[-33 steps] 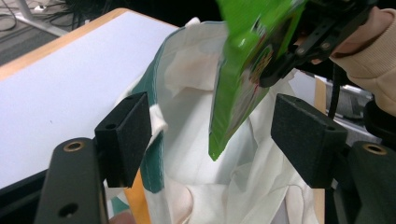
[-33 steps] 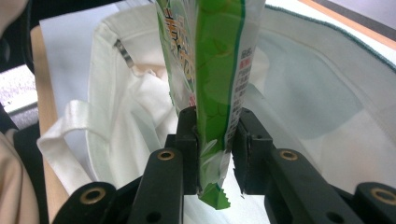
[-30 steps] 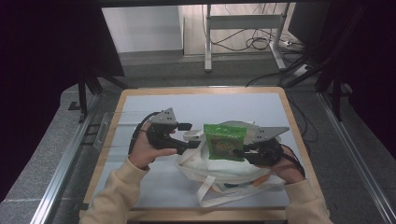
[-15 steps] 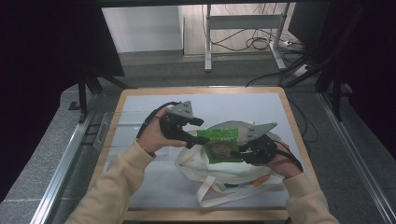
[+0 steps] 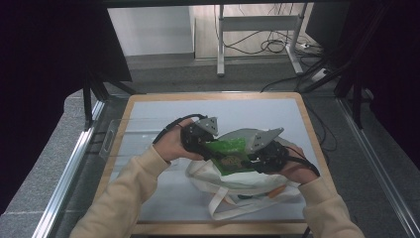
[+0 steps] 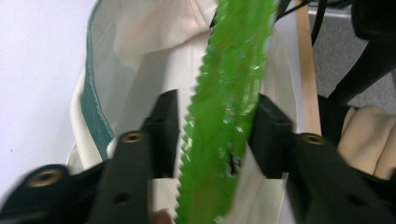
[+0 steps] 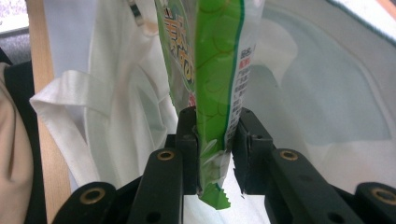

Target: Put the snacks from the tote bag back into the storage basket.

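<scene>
Green snack packet (image 7: 212, 70), print unreadable: right tool (image 7: 212, 154) clamps it; left tool (image 6: 215, 135) closing around it.

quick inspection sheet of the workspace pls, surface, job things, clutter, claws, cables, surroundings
surface: white mat on a wood-edged table, bare at the far end.
job's things: green snack packet above a white cloth bag with loose straps.
clutter: clear plastic tray at the mat's left edge.
grippers: right claw pinches the packet's edge; left claw has just been closing, packet between its jaws, contact unclear.
cables: one trails from each claw; more lie on the floor beyond.
surroundings: grey floor, metal frame legs, dark screens at both sides.
</scene>
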Tool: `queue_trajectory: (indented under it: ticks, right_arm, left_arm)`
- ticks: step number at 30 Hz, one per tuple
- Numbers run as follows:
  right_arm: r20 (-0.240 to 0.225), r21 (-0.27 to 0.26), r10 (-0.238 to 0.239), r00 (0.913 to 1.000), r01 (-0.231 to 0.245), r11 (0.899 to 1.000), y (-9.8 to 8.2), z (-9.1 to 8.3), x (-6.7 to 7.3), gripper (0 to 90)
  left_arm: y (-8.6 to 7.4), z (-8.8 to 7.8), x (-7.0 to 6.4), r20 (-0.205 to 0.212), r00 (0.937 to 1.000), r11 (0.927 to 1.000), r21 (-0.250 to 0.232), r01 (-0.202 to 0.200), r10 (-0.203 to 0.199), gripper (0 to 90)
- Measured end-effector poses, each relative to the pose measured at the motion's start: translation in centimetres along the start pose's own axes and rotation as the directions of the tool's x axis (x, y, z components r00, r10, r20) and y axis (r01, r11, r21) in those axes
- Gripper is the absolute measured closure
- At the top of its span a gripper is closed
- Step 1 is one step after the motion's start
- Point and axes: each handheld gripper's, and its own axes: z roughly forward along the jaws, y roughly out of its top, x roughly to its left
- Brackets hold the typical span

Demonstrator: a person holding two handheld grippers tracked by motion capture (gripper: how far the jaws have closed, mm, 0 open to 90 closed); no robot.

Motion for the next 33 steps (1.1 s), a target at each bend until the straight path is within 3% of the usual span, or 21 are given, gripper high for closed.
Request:
queue_trajectory:
  ticks: [5,20,29,33]
  right_arm:
    - [0.002,0.003,-0.007,1.0,0.007,1.0,0.1,-0.1,0.0,72.6]
    - [-0.018,-0.078,0.018,0.9997,-0.02,0.997,-0.9,-0.5,0.0,65.3]
    - [0.009,-0.16,0.078,0.9969,-0.076,0.984,-1.7,-1.7,-0.1,50.3]
    - [0.018,-0.212,0.131,0.9913,-0.124,0.969,-2.5,-2.4,-0.1,45.0]
  left_arm:
    - [0.0,0.0,-0.2,0.008,0.9998,0.9997,0.014,-0.019,0.019,72.8]
    - [0.0,-0.1,0.2,0.029,0.9993,0.9997,-0.003,-0.025,0.025,75.1]
    - [0.1,-0.2,0.5,0.024,0.9996,0.9998,-0.013,-0.016,0.017,75.4]
    - [0.2,-0.6,0.5,0.016,0.9998,0.9998,-0.018,-0.012,0.012,75.5]
